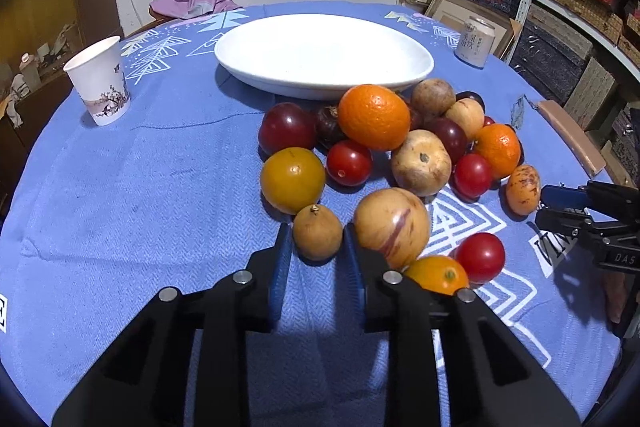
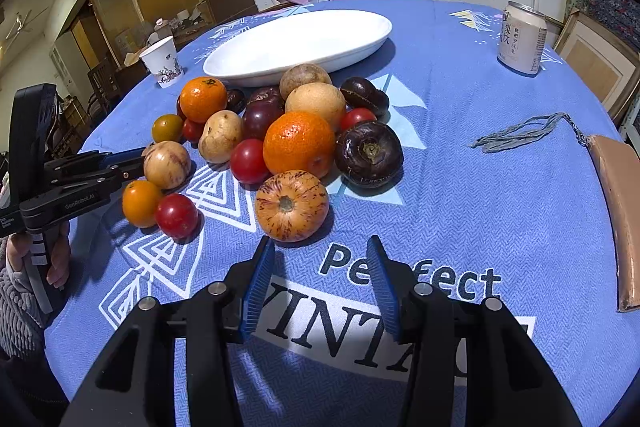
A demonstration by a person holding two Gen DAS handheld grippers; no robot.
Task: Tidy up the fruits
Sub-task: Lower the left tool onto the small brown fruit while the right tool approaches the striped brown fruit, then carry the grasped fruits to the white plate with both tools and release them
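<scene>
Low in the left wrist view, the left gripper (image 1: 316, 247) has its blue pads pinched on a small tan fruit (image 1: 317, 233) at the near edge of the heap, so the first pick looks gripped but not yet lifted off the blue tablecloth (image 1: 140, 207).

In the right wrist view, the right gripper (image 2: 320, 259) stands partly apart over bare cloth with nothing between its pads, just short of a speckled orange fruit (image 2: 291, 205).

Beyond, mid-frame, the fruit pile (image 1: 400, 155) is all on the cloth: oranges, red tomatoes, dark plums and pale round fruits.

Further up, the white oval dish (image 1: 320, 55) sits empty, so I judge nearly everything is left to do.

The fruits at the back of the heap are half hidden behind the front ones, and I can't name the pale ones for sure.
</scene>
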